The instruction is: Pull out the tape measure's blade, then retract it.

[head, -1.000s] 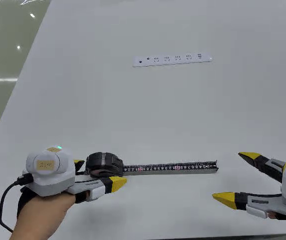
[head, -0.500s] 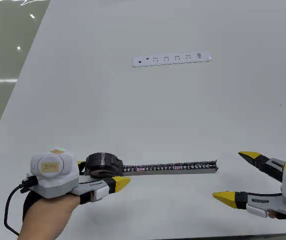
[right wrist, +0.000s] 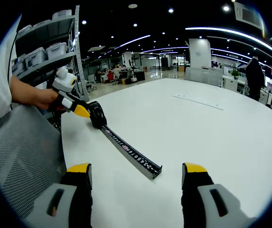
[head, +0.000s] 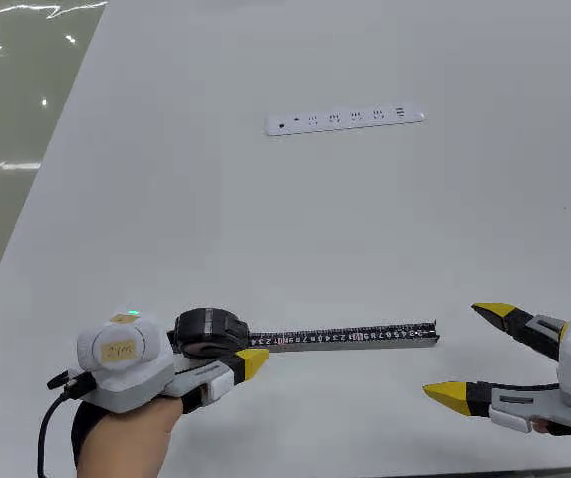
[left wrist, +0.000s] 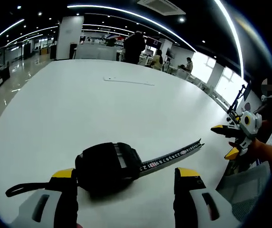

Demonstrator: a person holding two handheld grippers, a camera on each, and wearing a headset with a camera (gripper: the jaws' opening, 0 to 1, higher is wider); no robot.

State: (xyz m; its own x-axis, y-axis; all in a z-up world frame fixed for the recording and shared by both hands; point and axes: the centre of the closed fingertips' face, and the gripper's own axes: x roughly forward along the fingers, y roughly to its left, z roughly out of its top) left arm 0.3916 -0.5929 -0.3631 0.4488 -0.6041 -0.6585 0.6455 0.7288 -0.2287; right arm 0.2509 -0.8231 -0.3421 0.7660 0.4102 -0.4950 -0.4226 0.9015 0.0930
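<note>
Seen from the head view, retracting looked to call for clamping the case (head: 208,332) firmly first, then feeding the blade (head: 350,337) home slowly so it would not whip. The case lay on the white table (head: 315,219) inside the open left gripper (head: 215,349). The open right gripper (head: 468,352) stood near the blade's end, apart from it. In the left gripper view, the case (left wrist: 108,164) sat between spread jaws, unclamped. In the right gripper view, the blade (right wrist: 128,151) ended just ahead of the parted jaws.
</note>
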